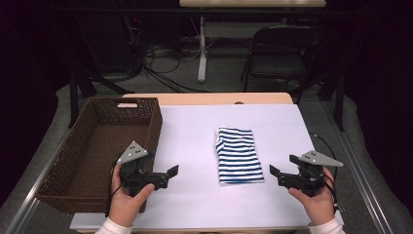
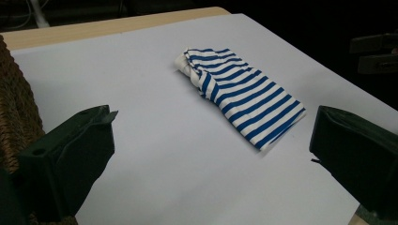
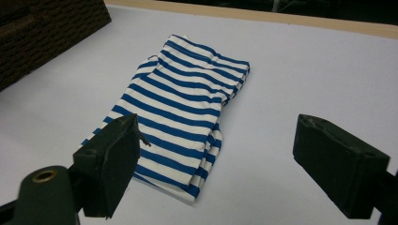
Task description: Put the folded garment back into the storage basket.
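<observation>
A folded blue-and-white striped cloth [image 1: 237, 156] lies on the white tabletop [image 1: 195, 146] between the left claw [image 1: 168, 176] and right claw [image 1: 278, 176], both spread, empty and apart from it.

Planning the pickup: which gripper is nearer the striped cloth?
The right gripper, just off the striped cloth's near corner; the left gripper sits farther away, beside the basket.

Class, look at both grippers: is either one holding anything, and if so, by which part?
Nothing is held. The left gripper and right gripper are both open, apart from the folded striped cloth lying between them.
</observation>
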The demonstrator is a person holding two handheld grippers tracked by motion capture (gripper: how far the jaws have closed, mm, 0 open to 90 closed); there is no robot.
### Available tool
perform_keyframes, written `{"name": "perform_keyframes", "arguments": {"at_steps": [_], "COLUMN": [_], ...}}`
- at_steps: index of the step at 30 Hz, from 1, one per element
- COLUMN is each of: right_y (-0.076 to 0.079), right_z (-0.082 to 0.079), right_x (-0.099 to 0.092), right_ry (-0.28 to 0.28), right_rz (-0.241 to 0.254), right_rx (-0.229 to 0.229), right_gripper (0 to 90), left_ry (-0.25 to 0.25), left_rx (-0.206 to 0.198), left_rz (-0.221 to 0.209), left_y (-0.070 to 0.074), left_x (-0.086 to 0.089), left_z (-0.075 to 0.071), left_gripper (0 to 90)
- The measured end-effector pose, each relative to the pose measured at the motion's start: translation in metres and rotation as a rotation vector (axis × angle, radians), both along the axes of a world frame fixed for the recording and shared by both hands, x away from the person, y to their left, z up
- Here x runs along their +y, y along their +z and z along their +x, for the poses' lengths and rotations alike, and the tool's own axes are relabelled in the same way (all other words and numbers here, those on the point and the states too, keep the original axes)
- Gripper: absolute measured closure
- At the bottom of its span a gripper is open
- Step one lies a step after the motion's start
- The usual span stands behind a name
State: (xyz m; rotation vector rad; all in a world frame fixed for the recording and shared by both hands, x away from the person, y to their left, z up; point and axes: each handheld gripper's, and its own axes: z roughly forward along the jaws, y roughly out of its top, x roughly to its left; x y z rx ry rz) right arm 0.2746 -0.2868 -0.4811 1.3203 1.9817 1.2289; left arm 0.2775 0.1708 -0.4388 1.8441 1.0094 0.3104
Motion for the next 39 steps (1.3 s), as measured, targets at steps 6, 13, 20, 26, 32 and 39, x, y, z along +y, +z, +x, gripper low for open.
{"name": "perform_keyframes", "arguments": {"at_steps": [6, 13, 20, 26, 32, 39], "right_y": [0.004, 0.010, 0.014, 0.017, 0.022, 0.025], "right_z": [0.010, 0.023, 0.032, 0.038, 0.045, 0.052], "right_x": [0.002, 0.008, 0.011, 0.016, 0.019, 0.021], "right_ry": [0.004, 0.041, 0.056, 0.070, 0.060, 0.054], "right_rz": [0.011, 0.039, 0.066, 0.050, 0.063, 0.063], "right_rx": [0.061, 0.152, 0.238, 0.273, 0.326, 0.351], "right_gripper": [14.9, 14.2, 14.3, 14.3, 14.4, 14.4], "left_ry": [0.007, 0.007, 0.008, 0.015, 0.033, 0.062], "left_rx": [0.023, 0.065, 0.128, 0.167, 0.218, 0.274], "left_rz": [-0.011, 0.020, 0.022, 0.018, 0.007, -0.003], "left_y": [0.004, 0.005, 0.008, 0.010, 0.010, 0.010], "left_x": [0.000, -0.003, -0.006, -0.007, -0.008, -0.011], "left_z": [0.005, 0.012, 0.018, 0.024, 0.032, 0.041], "left_gripper": [0.3, 0.3, 0.3, 0.3, 0.3, 0.3]}}
